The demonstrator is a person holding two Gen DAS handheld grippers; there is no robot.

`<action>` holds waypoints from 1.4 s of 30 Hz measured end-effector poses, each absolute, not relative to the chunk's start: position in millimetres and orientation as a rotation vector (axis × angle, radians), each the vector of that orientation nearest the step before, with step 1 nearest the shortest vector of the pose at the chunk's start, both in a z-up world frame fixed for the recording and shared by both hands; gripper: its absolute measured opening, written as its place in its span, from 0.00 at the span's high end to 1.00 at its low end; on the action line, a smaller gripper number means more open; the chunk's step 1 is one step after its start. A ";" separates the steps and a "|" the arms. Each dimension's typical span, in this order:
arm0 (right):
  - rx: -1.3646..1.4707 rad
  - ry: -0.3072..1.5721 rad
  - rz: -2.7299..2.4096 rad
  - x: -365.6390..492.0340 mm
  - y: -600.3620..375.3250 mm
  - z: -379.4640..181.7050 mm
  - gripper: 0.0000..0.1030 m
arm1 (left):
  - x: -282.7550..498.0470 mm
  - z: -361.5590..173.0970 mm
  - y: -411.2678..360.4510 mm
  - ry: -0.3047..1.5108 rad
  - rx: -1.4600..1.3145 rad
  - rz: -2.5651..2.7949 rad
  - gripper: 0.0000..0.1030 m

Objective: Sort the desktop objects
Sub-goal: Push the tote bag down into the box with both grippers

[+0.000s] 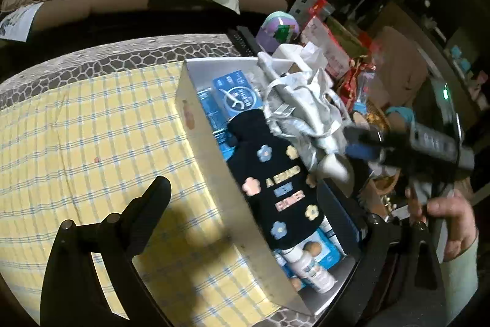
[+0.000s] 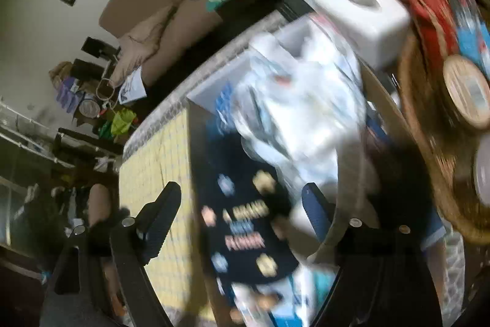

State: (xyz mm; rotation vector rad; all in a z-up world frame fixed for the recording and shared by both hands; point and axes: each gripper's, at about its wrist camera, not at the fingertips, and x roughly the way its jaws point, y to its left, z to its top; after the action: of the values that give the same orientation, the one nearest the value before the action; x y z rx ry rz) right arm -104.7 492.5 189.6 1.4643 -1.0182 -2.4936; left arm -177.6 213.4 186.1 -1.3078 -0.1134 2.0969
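Over the checked tablecloth [image 1: 92, 124] sits the open box [image 1: 211, 173], already packed: black flowered pouch [image 1: 275, 189], blue cartons [image 1: 235, 95], small bottle [image 1: 312, 268], crumpled plastic bag [image 1: 303, 109] on top. Clutter at two o'clock looks unsorted. Right gripper [image 2: 242, 204] hangs spread wide and empty, pouch between its fingers, bag at twelve. Left gripper [image 1: 254, 210] is spread too, holding nothing.

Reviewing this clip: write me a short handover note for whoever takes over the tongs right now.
Right tongs: open, nothing gripped, over the box.
Left tongs: look open and empty, by the box's near wall.
Box holds a black flowered pouch, crumpled white plastic bag, blue packets, small bottle.
Done: these items are in the box.
Left: clutter beside it, including a white tissue box; yellow checked cloth is bare.
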 end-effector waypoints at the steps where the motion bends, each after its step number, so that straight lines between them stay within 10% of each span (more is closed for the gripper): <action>1: 1.453 -0.984 -2.487 -96.6 493.4 192.0 0.18 | -178.3 186.8 216.6 -0.115 -1.304 2.095 0.07; 16: 1.190 -0.541 -2.617 -40.3 460.2 211.0 0.18 | -195.2 205.8 324.4 -0.155 -1.254 1.944 0.08; 21: 1.115 -0.259 -2.637 -16.7 418.0 197.8 0.18 | -197.7 203.6 389.8 0.027 -1.258 1.783 0.22; 27: 1.095 -0.231 -2.632 -11.9 420.5 191.0 0.10 | -184.2 156.2 435.0 0.387 -1.369 1.755 0.55; 38: 1.110 -0.064 -2.878 -19.4 460.7 211.7 0.00 | -204.9 117.1 418.6 0.428 -1.464 1.853 0.54; 42: 1.030 -0.359 -2.884 -16.5 497.5 226.6 0.00 | -206.2 136.3 411.8 0.337 -1.399 1.895 0.53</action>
State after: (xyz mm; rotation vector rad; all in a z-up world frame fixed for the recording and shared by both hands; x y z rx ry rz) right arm -16.5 497.5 226.6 1.0305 -0.3592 -2.8843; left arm -206.2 411.8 136.3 -1.3993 0.3368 1.8952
